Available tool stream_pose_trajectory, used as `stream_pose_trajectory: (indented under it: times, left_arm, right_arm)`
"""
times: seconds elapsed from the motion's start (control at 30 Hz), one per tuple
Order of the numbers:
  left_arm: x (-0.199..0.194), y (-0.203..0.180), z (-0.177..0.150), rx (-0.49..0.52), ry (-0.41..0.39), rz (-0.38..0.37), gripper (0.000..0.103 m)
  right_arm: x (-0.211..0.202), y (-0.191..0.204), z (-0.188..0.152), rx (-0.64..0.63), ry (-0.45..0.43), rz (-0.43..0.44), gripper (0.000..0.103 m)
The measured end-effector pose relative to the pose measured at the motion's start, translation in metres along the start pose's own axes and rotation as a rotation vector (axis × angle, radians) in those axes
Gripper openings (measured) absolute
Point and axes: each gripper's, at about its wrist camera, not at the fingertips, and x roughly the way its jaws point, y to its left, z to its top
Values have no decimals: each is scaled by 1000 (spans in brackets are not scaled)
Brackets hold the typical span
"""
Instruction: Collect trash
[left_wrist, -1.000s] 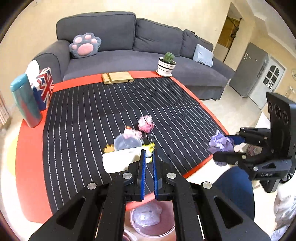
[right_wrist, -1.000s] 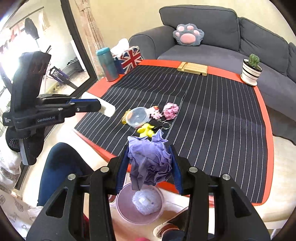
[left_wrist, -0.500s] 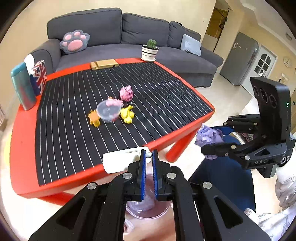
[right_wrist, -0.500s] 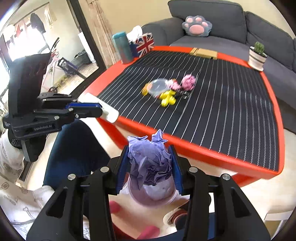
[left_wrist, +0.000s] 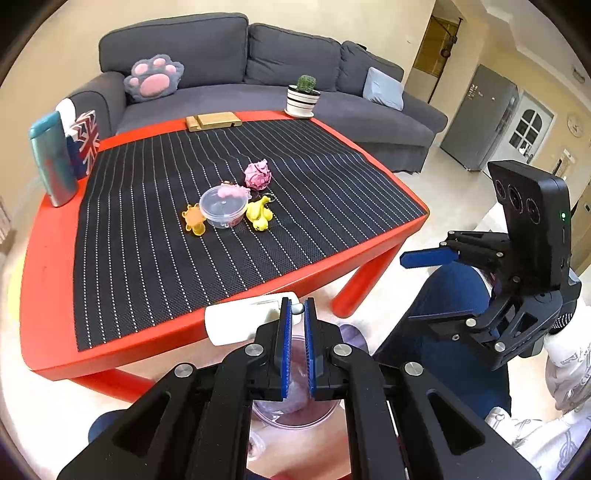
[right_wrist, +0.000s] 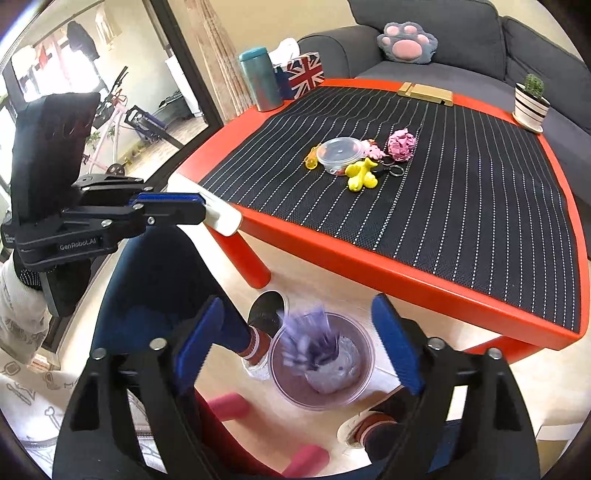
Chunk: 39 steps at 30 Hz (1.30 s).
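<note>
Right gripper (right_wrist: 299, 354) jaws opening above the floor bin (right_wrist: 291, 387) — purple paper wad (right_wrist: 310, 343) drops free into it. Left gripper (left_wrist: 296, 347) jaws clamped on a white lid-like piece (left_wrist: 240, 323). Pink wad (left_wrist: 257, 175) waits on table (left_wrist: 55, 295).

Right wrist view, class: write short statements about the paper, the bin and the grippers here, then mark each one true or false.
1. The purple paper is clamped between the right gripper's fingers. False: the fingers are opening and the blurred paper is dropping free.
2. The bin stands on the floor, below the table edge. True.
3. The left gripper holds a white object. True.
4. The pink paper ball lies in the bin. False: it lies on the table mat.
</note>
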Motion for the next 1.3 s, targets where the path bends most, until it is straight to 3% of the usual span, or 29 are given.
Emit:
stream_pose_trajectory:
  times: [0.87, 0.93, 0.97, 1.0, 1.03, 1.3]
  left_arm:
    - [13, -35, -7, 89, 47, -64, 9]
    - [14, -36, -6, 93, 51, -72, 22]
    - [14, -36, -6, 91, 54, -73, 48]
    - [14, -35, -6, 79, 48, -72, 65]
    - [13, -32, -5, 62, 32, -72, 89]
    - [11, -20, -4, 16, 12, -16, 93]
  right_arm:
    - [-28, -29, -10, 92, -58, -62, 89]
    - [-28, -30, -9, 95, -61, -62, 90]
    - [-29, -31, -9, 98, -65, -61, 91]
    - [-30, -32, -10, 100, -67, -60, 92]
    - [-30, -32, -9, 102, -69, -59, 93]
    - [-31, -31, -9, 104, -71, -55, 95]
